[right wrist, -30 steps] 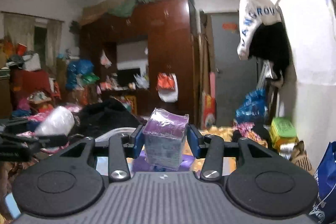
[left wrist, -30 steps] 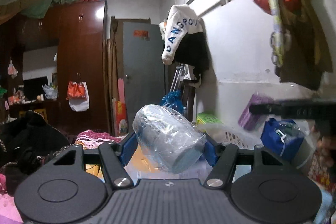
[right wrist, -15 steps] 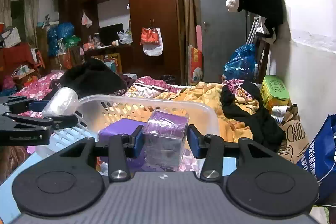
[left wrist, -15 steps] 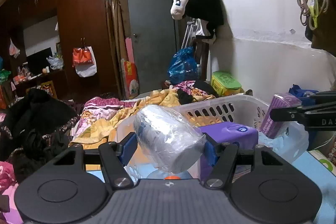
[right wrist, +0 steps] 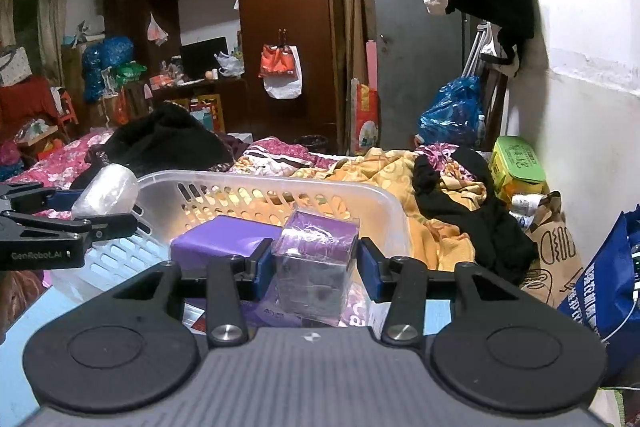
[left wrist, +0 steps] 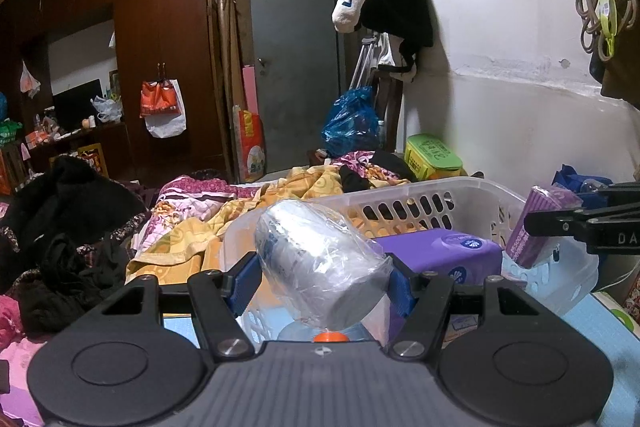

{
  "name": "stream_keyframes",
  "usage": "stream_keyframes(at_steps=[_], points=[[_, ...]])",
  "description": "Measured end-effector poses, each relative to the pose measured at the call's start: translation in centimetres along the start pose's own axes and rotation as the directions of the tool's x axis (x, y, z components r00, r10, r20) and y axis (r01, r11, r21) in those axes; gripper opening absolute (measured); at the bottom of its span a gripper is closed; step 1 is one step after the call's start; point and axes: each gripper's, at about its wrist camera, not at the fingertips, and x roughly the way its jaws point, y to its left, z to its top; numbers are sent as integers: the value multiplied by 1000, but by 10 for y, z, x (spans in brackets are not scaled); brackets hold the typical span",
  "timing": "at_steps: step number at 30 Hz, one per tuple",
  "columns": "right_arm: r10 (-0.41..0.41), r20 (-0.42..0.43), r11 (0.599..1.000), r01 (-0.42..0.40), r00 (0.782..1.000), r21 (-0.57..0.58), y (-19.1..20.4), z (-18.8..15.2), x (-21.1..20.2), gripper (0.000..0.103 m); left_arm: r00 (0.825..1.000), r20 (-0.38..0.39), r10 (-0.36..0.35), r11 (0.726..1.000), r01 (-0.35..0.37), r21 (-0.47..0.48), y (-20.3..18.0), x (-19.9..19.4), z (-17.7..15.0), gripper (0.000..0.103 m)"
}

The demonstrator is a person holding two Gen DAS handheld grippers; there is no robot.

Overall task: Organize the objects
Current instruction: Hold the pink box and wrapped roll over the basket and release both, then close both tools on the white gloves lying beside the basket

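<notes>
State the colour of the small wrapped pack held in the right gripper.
Purple, under clear plastic wrap: the small wrapped pack in the right gripper shows best in the right wrist view.

The roll (left wrist: 320, 275) is wrapped in crinkly, shiny clear film, same as the purple pack (right wrist: 316, 263). Basket (left wrist: 460, 187) is translucent white plastic with slotted walls. Gripper bodies look matt black plastic, ribbed at 6 o'clock, with shiny metal screws. Wardrobe (right wrist: 280, 7) is glossy dark wood.

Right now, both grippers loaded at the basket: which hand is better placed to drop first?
Probably right. The right gripper holds its purple pack over the inside of the white basket, above the purple box. The left gripper holds the wrapped roll at the basket's near corner.
</notes>
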Motion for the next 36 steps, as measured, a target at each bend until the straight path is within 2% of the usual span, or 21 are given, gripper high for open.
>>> stream_keyframes(at_steps=[3,4,5,6,7,12,15,18,20,23,28,30,36], points=[[5,-5,1000,-5,1000,2,-1,-1,1,52,1000,8,-9,1000,9,-1,0,0,-1,69],[5,2,1000,-5,1000,1,-1,-1,1,58,1000,18,-10,1000,10,4,0,-1,-2,72],[7,10,1000,-7,1000,5,-2,-2,0,75,1000,28,-10,1000,9,15,-1,-3,-3,84],[4,26,1000,-4,1000,8,-1,-3,-1,91,999,37,-6,1000,5,24,-3,-4,-2,90],[-2,48,1000,2,999,6,-1,-4,-3,96,999,48,-3,1000,2,27,-2,-6,-2,93],[-22,116,999,18,993,40,0,-12,-20,103,992,112,-49,998,52,-20,3,-36,-15,93],[15,185,996,-31,983,81,2,-32,-46,103,986,153,-71,997,73,-7,3,-69,-39,93],[84,235,985,-116,968,124,7,-64,-70,103,979,203,-37,999,38,3,6,-104,-70,93],[149,220,972,-184,964,148,13,-85,-75,103,976,219,-5,1000,10,-24,11,-119,-92,93],[266,159,946,-289,951,145,26,-106,-65,101,981,194,-13,998,25,-55,17,-120,-112,93],[250,111,963,-259,962,73,64,-112,-32,87,991,129,-22,994,35,-103,22,-90,-122,91],[250,92,964,-257,964,70,74,-111,-17,75,993,113,-29,991,43,-127,25,-79,-124,91],[245,52,967,-248,968,62,97,-118,-4,62,996,86,-25,983,40,-178,32,-67,-133,82]])
